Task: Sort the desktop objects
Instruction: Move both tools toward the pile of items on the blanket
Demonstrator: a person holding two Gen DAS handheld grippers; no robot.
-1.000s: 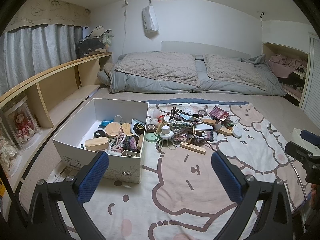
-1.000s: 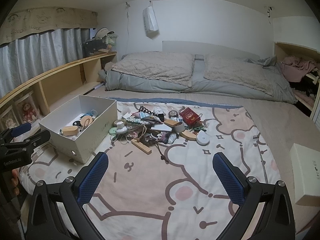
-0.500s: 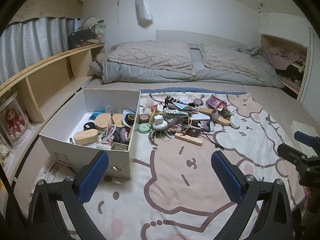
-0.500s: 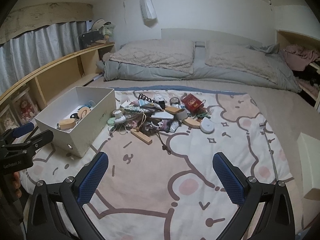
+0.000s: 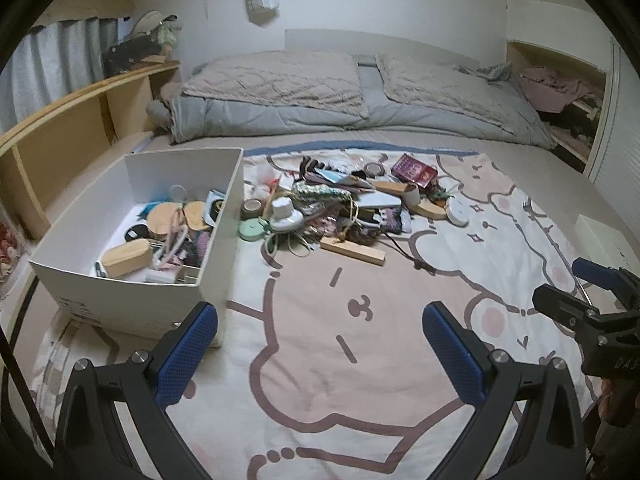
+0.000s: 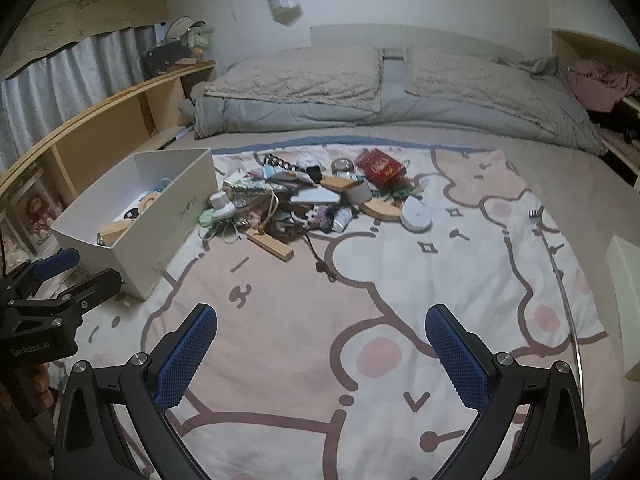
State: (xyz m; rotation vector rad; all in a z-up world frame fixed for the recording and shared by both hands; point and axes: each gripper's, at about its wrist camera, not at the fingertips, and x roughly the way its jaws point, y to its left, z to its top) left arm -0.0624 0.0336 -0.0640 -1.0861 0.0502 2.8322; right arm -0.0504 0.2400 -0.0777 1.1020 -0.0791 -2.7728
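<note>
A heap of small items lies on a cartoon-print blanket (image 5: 360,360): a wooden block (image 5: 353,251) (image 6: 270,245), a red packet (image 5: 414,169) (image 6: 380,167), a white round disc (image 5: 457,213) (image 6: 416,216), a white knob-topped piece (image 5: 285,216) and a green tape measure (image 5: 250,229). To the left stands a white box (image 5: 218,256) (image 6: 160,240) holding several items, among them wooden pieces. My left gripper (image 5: 320,344) is open and empty, hovering well short of the heap. My right gripper (image 6: 320,346) is open and empty too, and it shows at the right edge of the left wrist view.
Folded grey bedding (image 5: 320,96) fills the back of the bed. A wooden shelf unit (image 5: 72,128) runs along the left under a curtain. A white flat box (image 6: 624,304) sits at the right edge. An alcove with clothes (image 5: 560,92) is at back right.
Both cameras have tilted down and moved a little closer to the heap and box. Both grippers stay open and empty.
</note>
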